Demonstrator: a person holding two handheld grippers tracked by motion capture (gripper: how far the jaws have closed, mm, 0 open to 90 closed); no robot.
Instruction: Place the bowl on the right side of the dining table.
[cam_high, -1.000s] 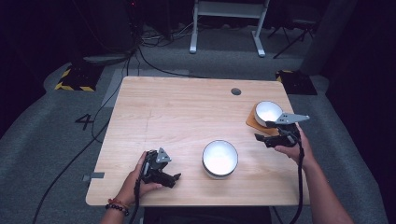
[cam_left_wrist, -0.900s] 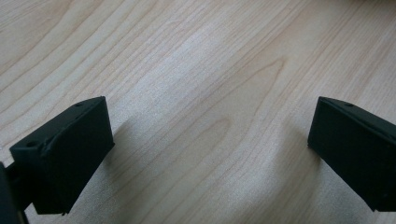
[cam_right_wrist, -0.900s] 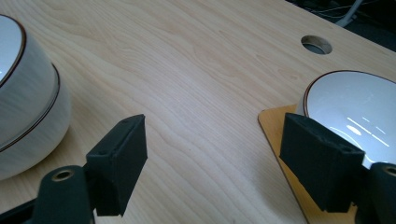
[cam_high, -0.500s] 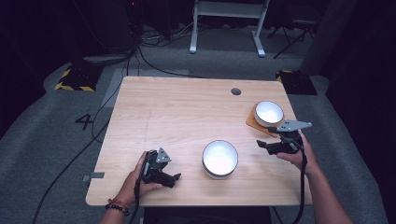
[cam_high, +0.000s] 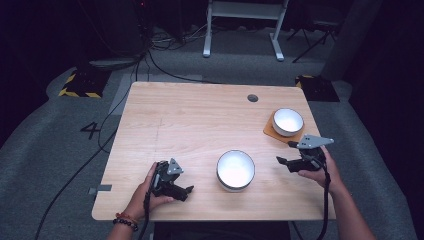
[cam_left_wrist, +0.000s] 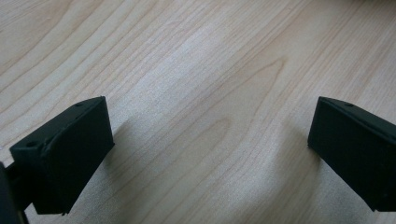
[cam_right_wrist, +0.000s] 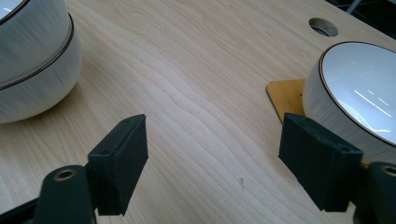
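A large white bowl (cam_high: 235, 170) with a dark rim stands near the table's front middle; its side (cam_right_wrist: 32, 60) fills the upper left of the right gripper view. A smaller white bowl (cam_high: 288, 121) (cam_right_wrist: 359, 93) rests on an orange-brown coaster (cam_high: 272, 131) (cam_right_wrist: 286, 95) at the right. My right gripper (cam_high: 283, 161) (cam_right_wrist: 212, 163) is open and empty, held just above the wood between the two bowls and nearer the front. My left gripper (cam_high: 187, 190) (cam_left_wrist: 210, 144) is open, jaws wide apart over bare wood, left of the large bowl.
The light wooden table (cam_high: 195, 125) has a round cable hole (cam_high: 252, 98) (cam_right_wrist: 323, 26) at the back right. Cables (cam_high: 95, 150) trail over grey carpet to the left. A white stand (cam_high: 242, 20) sits beyond the far edge. A yellow-black striped marking (cam_high: 77, 92) lies on the floor.
My right gripper has drawn back from the small bowl toward the table's front and a little right. The left gripper and both bowls have stayed put.
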